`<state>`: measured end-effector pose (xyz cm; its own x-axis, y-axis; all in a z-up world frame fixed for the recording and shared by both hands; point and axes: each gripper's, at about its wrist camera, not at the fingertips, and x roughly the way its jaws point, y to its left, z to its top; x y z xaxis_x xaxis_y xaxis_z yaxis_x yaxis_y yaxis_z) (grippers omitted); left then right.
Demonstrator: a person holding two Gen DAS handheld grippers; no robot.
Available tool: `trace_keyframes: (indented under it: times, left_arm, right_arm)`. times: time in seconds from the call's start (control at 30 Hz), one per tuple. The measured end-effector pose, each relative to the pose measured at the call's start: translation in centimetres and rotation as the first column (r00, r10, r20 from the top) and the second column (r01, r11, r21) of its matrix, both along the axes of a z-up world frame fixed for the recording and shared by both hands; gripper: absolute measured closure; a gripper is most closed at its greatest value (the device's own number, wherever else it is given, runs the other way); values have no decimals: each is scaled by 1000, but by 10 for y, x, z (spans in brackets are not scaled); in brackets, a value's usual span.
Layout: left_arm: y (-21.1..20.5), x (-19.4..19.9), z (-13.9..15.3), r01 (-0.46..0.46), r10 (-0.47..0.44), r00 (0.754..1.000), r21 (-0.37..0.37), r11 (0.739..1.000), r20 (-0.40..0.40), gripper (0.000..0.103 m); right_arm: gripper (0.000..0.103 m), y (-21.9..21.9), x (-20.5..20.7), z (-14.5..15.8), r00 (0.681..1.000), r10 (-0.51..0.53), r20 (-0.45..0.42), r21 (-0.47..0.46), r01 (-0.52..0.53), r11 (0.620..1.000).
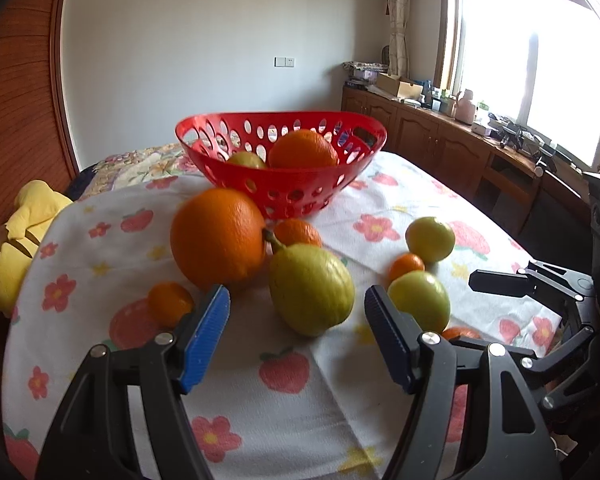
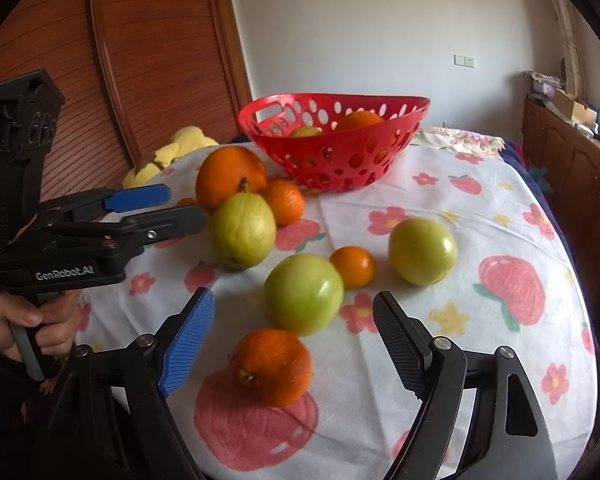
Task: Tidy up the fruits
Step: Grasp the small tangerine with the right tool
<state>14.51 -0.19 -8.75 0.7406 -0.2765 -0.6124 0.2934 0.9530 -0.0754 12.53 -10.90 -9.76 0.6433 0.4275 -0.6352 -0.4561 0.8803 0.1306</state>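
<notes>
We hold the left gripper (image 1: 298,308) low over the desk (image 1: 292,420), which is covered with a white cloth (image 2: 480,208) printed with flowers and strawberries. Its jaws stand wide and hold nothing, and a yellow-green pear (image 1: 310,290) lies just ahead of the gap between them. The big orange (image 1: 218,236) lies beside the pear on its left, and a smaller orange (image 1: 298,232) lies behind the pear's stem.

The right gripper (image 2: 294,324) also has its jaws wide and empty (in its own view a green tomato (image 2: 303,294) lies just beyond the fingertips and an orange (image 2: 272,366) lies on the cloth between the fingers). A small tangerine (image 2: 353,267) touches this tomato, and a second green tomato (image 2: 422,250) lies apart on the right.

The red basket (image 1: 280,190) stands at the far side of the cloth. Inside it we see one orange fruit (image 1: 303,150) and one green fruit (image 1: 247,159). A yellow plush toy (image 1: 18,236) lies beyond the desk edge.
</notes>
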Motion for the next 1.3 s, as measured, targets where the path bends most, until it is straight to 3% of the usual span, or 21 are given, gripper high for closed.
trace_keyframes:
  times: [0.37,0.73,0.9,1.3]
  left_arm:
    - [-8,4,-24,41,-41,999,-13,999,-18,32]
    - [-16,2,-29,46,-46,999,34,998,0,32]
    - [-15,3,-30,38,-38,999,27,999,-8,32]
    - [-14,10,-27,23,-23,999,3,1000,-43,32]
  right_arm:
    - [24,5,-6,-20,999,-31,-38,-26,30,999]
    - [42,6,-18,-26,998,-45,-51,-24,44,999]
    - [56,5,-19,-29,998,-33,-58,-20,32,999]
    - [57,-10,-23,-13,997,-83,4,17,82,996]
